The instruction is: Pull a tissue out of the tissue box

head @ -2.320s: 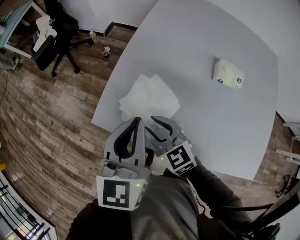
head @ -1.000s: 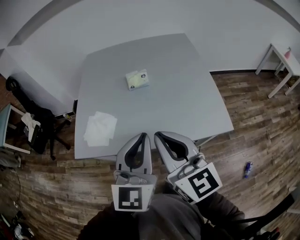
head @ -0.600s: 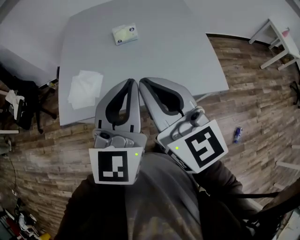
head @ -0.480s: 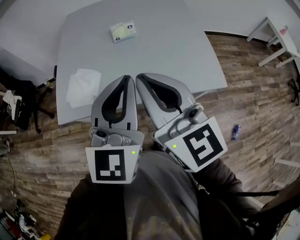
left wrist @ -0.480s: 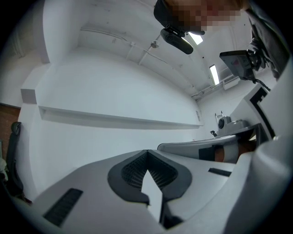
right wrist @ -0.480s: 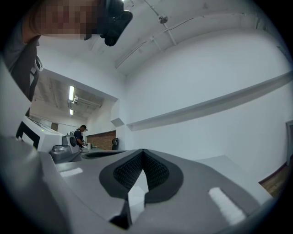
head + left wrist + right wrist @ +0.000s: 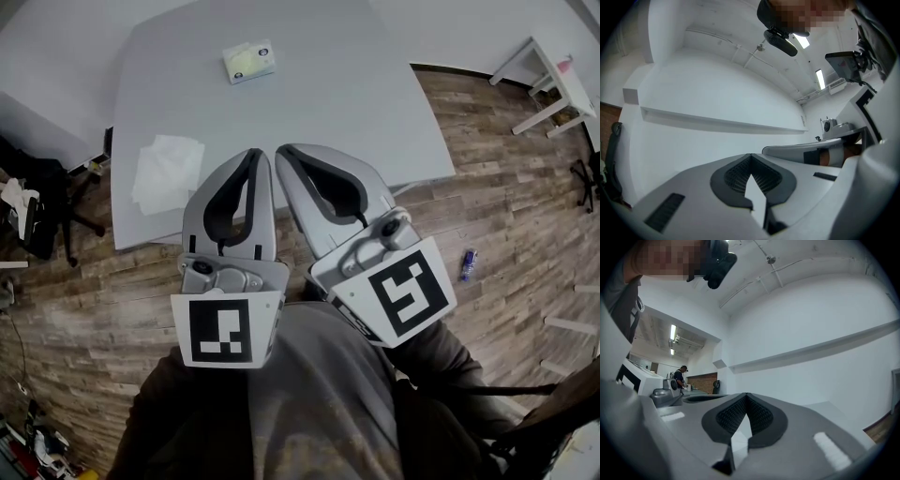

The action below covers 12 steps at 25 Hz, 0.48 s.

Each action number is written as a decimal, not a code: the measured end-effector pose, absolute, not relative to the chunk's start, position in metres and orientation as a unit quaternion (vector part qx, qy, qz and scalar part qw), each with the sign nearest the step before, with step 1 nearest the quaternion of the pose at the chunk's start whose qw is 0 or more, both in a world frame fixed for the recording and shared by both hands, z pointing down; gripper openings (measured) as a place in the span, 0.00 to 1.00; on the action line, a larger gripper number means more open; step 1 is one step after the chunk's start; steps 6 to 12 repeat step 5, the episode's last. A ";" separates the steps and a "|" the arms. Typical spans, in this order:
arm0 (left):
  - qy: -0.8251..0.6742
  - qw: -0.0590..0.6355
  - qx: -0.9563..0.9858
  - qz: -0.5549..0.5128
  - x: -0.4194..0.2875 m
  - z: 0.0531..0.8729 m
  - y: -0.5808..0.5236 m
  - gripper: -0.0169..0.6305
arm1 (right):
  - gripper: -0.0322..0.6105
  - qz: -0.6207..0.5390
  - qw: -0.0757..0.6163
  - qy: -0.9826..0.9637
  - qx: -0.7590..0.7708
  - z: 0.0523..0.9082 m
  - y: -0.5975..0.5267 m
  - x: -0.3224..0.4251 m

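Holds left gripper (image 7: 261, 155) and right gripper (image 7: 281, 150) side by side above the lap (image 7: 319, 394), tips just beside each other, both pointing toward 12 o'clock in the head view. Left jaws pressed together at the tips, nothing pinched, only a slim gap lower down between the ribbed pads (image 7: 735, 176). Right jaws likewise pressed together and empty. Marker cubes (image 7: 225, 330) at 6 o'clock of each gripper, nearest the body.

Beyond the tips, a grey table (image 7: 328, 103). Tissue box (image 7: 248, 62) at 12 o'clock from the tips, on the far part of the table, well apart from both grippers, lying flat with its pale top up. Too small for telling any tissue at its slot. Loose tissues (image 7: 167, 173) at 10 o'clock from the tips, spread flat near the table's left edge, well apart from the box.

Around the table, wooden floor (image 7: 94, 281). Dark chair (image 7: 42, 230) at 9 o'clock, off the table's left side. White side table (image 7: 548, 80) at 2 o'clock. Small bottle (image 7: 466, 264) lying on the floor at 3 o'clock.

In the left gripper view, right gripper's grey body at 3 o'clock, a plain white wall (image 7: 717, 93) ahead. In the right gripper view, left gripper at 9 o'clock, and past it a person (image 7: 680, 376) standing far back in the room.
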<state>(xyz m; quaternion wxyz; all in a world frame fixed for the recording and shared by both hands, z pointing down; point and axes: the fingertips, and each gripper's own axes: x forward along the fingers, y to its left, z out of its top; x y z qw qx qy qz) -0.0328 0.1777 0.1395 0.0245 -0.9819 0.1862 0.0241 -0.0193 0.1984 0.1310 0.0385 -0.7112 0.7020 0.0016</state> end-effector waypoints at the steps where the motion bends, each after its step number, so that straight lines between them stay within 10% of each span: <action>1: 0.186 0.024 -0.982 0.025 -0.034 0.139 0.177 0.03 | 0.05 0.003 0.038 0.702 -0.711 0.131 0.198 -0.020; 12: 0.187 0.025 -0.982 0.027 -0.037 0.138 0.176 0.03 | 0.05 0.004 0.037 0.703 -0.710 0.130 0.197 -0.025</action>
